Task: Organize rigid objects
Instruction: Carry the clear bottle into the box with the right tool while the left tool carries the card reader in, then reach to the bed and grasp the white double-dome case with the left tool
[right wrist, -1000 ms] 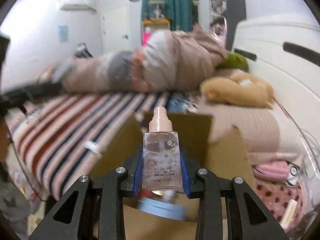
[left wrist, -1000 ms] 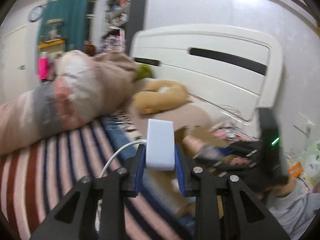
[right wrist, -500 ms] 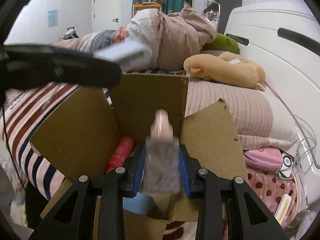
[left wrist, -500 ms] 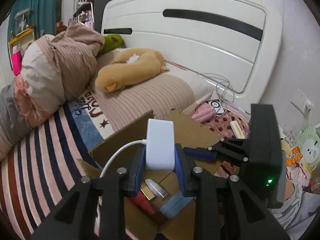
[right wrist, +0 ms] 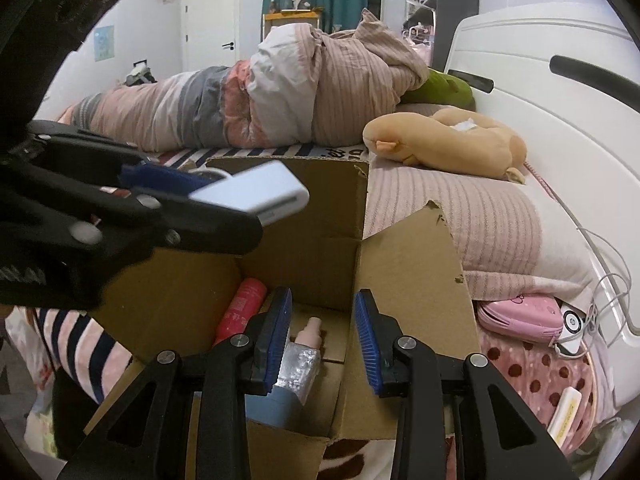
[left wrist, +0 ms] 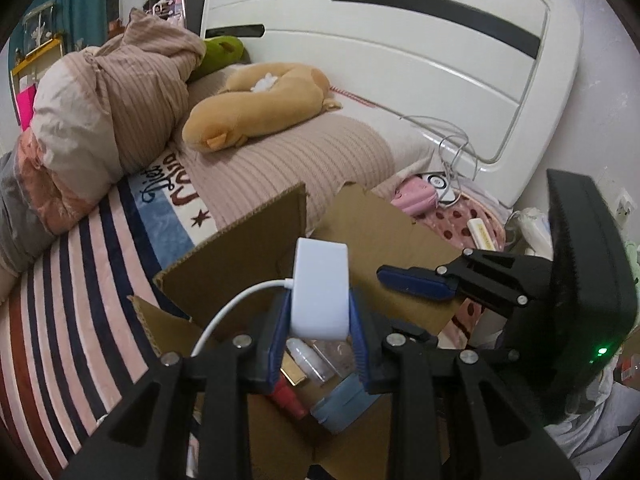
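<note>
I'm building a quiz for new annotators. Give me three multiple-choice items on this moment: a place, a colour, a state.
1. Where is the spray bottle? A in the cardboard box; B on the pillow; C on the striped blanket.
2. What colour is the adapter in the left gripper? A red; B white; C green.
3. The right gripper is: A shut on the bottle; B shut on a cable; C open and empty.
A: it lies inside the box. B: its body is white. C: nothing between its pads.

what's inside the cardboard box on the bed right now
Inside the cardboard box lie a red bottle, a clear spray bottle with a pink cap, and a blue container. The gripper arms and box walls hide the rest.
</note>
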### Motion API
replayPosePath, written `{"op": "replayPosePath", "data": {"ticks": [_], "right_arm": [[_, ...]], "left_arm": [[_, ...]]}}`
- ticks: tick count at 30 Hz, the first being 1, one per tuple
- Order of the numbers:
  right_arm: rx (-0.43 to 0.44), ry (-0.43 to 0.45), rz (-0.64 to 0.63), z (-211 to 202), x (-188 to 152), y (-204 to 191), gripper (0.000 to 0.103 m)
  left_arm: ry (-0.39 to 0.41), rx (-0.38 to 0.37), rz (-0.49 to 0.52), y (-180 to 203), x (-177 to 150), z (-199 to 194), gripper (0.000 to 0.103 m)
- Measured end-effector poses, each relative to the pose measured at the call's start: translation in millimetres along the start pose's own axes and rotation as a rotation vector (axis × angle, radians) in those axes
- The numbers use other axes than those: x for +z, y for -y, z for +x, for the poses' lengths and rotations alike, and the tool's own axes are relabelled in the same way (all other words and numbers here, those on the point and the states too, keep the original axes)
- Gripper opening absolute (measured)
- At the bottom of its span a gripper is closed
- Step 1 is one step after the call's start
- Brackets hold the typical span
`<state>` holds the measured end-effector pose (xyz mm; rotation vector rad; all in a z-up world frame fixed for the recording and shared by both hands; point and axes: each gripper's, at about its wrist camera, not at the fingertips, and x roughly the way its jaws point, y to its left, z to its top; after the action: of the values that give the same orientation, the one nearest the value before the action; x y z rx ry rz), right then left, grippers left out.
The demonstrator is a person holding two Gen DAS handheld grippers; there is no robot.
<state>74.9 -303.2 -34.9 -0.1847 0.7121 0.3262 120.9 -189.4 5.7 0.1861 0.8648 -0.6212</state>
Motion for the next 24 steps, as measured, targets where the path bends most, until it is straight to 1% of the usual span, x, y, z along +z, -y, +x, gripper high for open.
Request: {"op": "replayPosePath", "data": {"ticks": [1,2,4,9,12,14,18,19,20,23,24], "right_arm": [[0.002,0.001,0.002,0.1,0.3,0.2,0.029],[0.005,0.002,0.004,-0.1,0.0,0.3,0.029],[0.009,0.002,0.004,-0.9,-0.5,0.8,0.03],[0.005,-0.001,0.001,-3.6,-0.1,-0.6,0.031],[0.001,0.005,0.002,-8.6,3.0,-4.7,0.032],[0.001,0.021,0.003,-13.8,6.9,-9.8,0.036],[0.038,0.083,0.005,-29.0,21.4,-28.5,0.036],[0.06,0.104,-0.002,-33.5,26.6,-36.9,0.036],[0.085,0.121,-0.01,-37.1,31.6,-46.1,0.036],[0.179,0.157,-0.038,-44.0,46.3,-78.4,0.037],[0.212,0.162,-0.049,-44.3,50.3,-90.4,0.038]], "left_arm": [[-0.003,0.001,-0.001,0.1,-0.3,0.4,0.033],[-0.003,0.0,-0.006,-0.5,-0.5,0.0,0.041],[0.007,-0.003,-0.011,-1.2,0.0,-2.3,0.047],[0.045,-0.027,-0.033,-4.7,0.7,-15.7,0.047],[0.093,-0.025,-0.049,-11.0,-2.9,-34.5,0.048],[0.139,-0.016,-0.067,-20.9,-8.3,-53.2,0.052],[0.215,0.046,-0.11,-47.5,-26.6,-92.1,0.055],[0.23,0.068,-0.12,-55.5,-32.7,-101.6,0.058],[0.25,0.106,-0.134,-66.9,-42.0,-113.6,0.06],[0.271,0.199,-0.185,-98.7,-69.1,-135.9,0.061],[0.273,0.22,-0.202,-108.6,-77.9,-140.3,0.061]]}}
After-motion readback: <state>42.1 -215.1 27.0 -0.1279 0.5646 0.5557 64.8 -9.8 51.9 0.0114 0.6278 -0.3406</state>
